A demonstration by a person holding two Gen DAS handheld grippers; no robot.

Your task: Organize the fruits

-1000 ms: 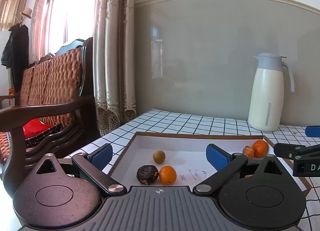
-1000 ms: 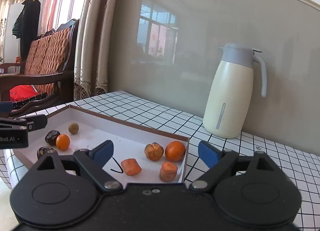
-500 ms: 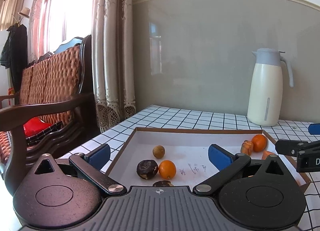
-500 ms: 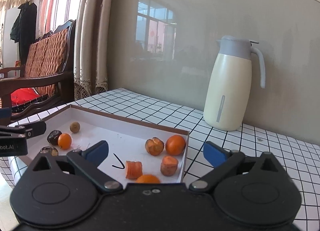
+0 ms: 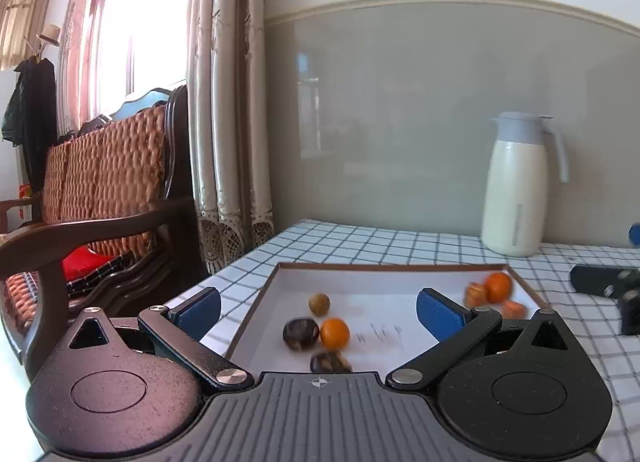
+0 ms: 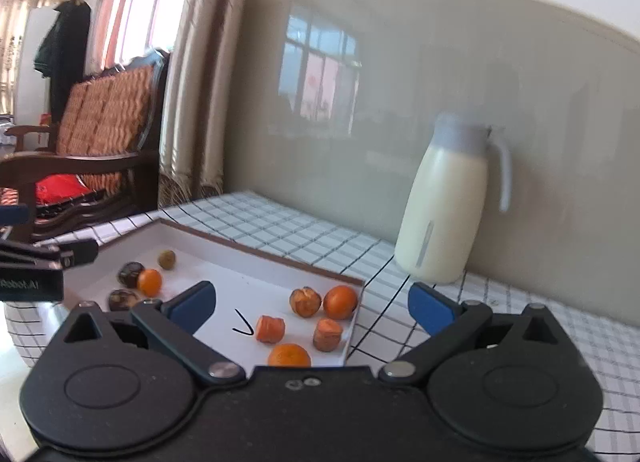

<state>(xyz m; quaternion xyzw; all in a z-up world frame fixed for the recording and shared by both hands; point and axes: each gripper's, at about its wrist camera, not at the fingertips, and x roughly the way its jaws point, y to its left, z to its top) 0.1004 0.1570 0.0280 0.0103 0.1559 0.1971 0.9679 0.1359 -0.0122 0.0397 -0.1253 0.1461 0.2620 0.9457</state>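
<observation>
Tray (image 6: 240, 240): shallow white box w/ brown rim, on checked tablecloth (image 6: 304, 222), holds all fruit in two groups.

Left group (near tray's left end): greenish-brown round fruit (image 5: 319, 304) farthest back; dark wrinkled fruit (image 5: 300, 334) touching small orange fruit (image 5: 335, 333) on its right; second dark fruit (image 5: 330, 362) nearest, partly cut off by gripper body.

Right group (by tray's right wall): orange fruit (image 6: 340, 302) touching brown split fruit (image 6: 305, 301) on its left; nearer, reddish-orange piece (image 6: 270, 328) and brownish-orange piece (image 6: 327, 334), apart; another orange fruit (image 6: 289, 356) at near edge, lower part hidden.

Pen marks on tray floor btw. groups, incl. a tick (image 6: 243, 327).

Left gripper (image 5: 318, 312): jaws spread wide, nothing btw. blue pads, above near-left part of tray, clear of the fruit.

Right gripper (image 6: 312, 304): jaws have just been opening, now wide apart, nothing gripped (right group seen through the gap, untouched).

Other: cream jug w/ grey lid (image 6: 444, 202) upright at far right on cloth by the wall; wooden bench w/ woven back (image 5: 104, 182) left of table; curtain (image 5: 224, 110) behind it. Some motion blur in both views.
</observation>
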